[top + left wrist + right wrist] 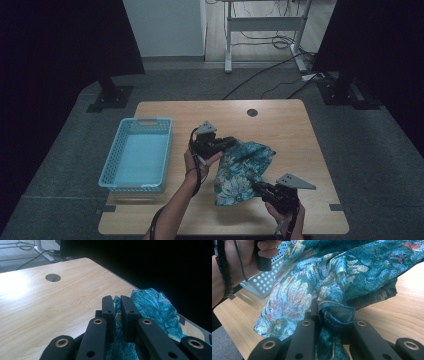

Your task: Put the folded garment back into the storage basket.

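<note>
Holding a teal floral cloth (242,170) above the wooden table (285,130) with 2 tongs, lower hem just touching the tabletop. Left tongs (231,142) pinching the cloth's upper edge, jaws nearly together with a fold of fabric squeezed between them in the left gripper view (117,310). Right tongs (257,187) clamping a bunched corner near the table's front edge, fabric wrapping over the jaws in the right gripper view (334,312). Sitting just left of the left hand (200,161), a light blue basket (114,155).
</note>
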`<action>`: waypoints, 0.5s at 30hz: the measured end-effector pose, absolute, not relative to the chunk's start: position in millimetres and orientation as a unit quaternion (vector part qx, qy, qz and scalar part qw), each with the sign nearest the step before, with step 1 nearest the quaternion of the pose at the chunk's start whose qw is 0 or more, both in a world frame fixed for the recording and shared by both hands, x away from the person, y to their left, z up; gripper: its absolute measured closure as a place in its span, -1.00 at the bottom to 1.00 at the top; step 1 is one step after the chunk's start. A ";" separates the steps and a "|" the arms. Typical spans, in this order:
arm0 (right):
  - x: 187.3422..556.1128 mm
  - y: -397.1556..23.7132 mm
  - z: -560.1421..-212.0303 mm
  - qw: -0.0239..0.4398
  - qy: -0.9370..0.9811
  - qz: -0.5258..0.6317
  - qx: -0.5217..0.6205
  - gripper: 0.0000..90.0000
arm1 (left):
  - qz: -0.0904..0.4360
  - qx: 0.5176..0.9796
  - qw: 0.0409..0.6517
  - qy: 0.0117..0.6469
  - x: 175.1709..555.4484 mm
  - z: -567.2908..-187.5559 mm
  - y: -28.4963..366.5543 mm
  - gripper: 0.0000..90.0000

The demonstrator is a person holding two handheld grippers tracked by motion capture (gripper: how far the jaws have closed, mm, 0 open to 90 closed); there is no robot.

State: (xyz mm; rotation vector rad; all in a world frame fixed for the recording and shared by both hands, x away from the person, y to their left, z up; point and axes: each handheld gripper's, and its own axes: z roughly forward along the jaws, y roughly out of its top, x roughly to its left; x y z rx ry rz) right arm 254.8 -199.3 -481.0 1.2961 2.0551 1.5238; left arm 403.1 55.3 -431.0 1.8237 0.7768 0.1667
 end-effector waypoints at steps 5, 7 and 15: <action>255.4 -197.5 -479.3 0.139 0.709 0.528 0.447 0.76 | 0.074 0.770 0.543 0.327 402.8 -429.6 57.2 0.83; 255.8 -196.6 -479.1 0.140 0.709 0.527 0.447 0.76 | 0.076 0.770 0.543 0.328 402.7 -429.7 58.4 0.83; 258.5 -191.5 -479.5 0.138 0.710 0.528 0.445 0.76 | 0.078 0.768 0.542 0.332 403.6 -429.6 65.5 0.83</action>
